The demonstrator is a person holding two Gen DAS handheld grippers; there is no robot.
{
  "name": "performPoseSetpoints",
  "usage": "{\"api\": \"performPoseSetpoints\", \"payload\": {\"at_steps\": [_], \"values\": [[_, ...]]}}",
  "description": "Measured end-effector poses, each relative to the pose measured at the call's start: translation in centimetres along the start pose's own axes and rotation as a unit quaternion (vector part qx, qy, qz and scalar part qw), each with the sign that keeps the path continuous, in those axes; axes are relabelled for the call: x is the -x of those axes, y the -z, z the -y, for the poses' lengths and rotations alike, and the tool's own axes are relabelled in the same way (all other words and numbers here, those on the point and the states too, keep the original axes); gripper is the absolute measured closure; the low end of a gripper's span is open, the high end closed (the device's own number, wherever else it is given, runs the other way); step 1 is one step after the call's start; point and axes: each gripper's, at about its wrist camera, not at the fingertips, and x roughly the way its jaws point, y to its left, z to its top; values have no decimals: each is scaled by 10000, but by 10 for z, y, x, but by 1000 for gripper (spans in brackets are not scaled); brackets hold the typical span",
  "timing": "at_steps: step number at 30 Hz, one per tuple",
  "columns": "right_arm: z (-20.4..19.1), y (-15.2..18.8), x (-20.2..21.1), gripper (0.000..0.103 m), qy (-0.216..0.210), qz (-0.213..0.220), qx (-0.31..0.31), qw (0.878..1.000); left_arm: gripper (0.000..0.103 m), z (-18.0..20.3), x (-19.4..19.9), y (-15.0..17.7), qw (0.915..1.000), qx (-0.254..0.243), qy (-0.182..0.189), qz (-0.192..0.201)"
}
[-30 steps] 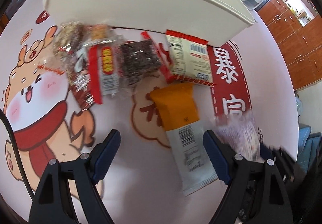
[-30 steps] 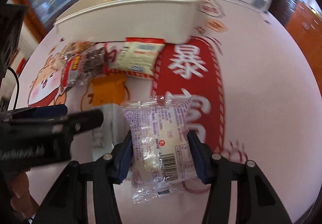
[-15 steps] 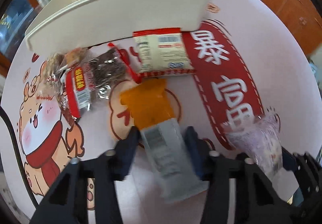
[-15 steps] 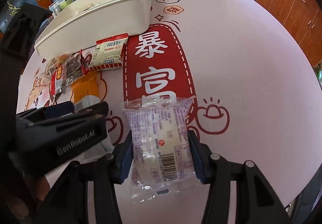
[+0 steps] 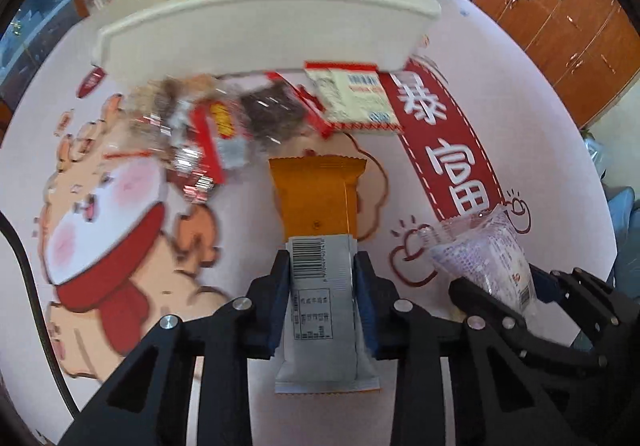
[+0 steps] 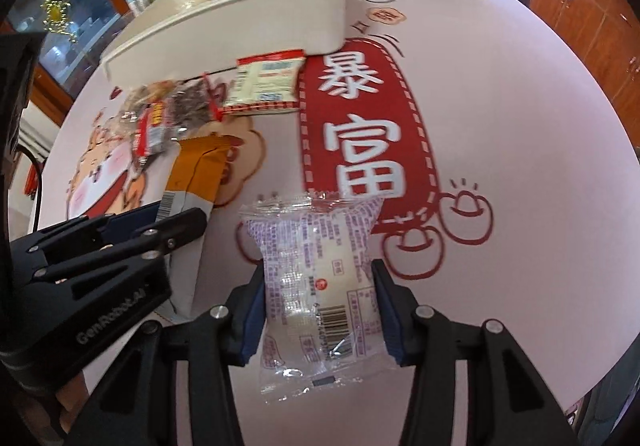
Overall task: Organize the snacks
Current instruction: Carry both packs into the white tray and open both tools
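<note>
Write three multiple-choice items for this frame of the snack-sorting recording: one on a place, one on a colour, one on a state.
1. Where does the red-edged cream packet lie?
A. inside the bin
B. on the table right against the white bin's front wall
C. in the right claw

2. What colours is the wrapper in the left claw?
A. orange and white
B. green and black
C. all blue

3. What is the state of the right claw?
A. wide open over bare table
B. closed on nothing
C. clamped on a clear purple-printed packet

Answers:
1 B: the packet's top edge meets the bin's base, outside it.
2 A: the far half is orange, the barcode half white, and the closing jaws press its sides.
3 C: both blue pads press the packet's sides.
</note>
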Motion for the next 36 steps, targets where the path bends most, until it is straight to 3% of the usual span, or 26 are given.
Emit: {"api": "performPoseSetpoints", "payload": {"at_steps": [9, 16, 24, 30, 36], "values": [[-28, -35, 32, 55, -369, 400, 67, 9985, 74, -53, 78, -17, 9981, 210, 10, 579], [-46, -94, 67, 55, -581, 974, 136, 9934, 74, -85, 139, -83, 9908, 187, -33, 1340], [-58, -188, 133, 55, -610, 2001, 130, 9778, 73, -105, 200, -167, 9772, 14, -85, 2123], [-69, -240, 165, 54, -533, 2525, 143, 9660, 73, -106, 212, -219, 9726, -118, -99, 2321], [-79, -278, 151, 54, -453, 2507, 94, 9670, 73, -104, 190, -251, 9744, -199, -210, 2230]]}}
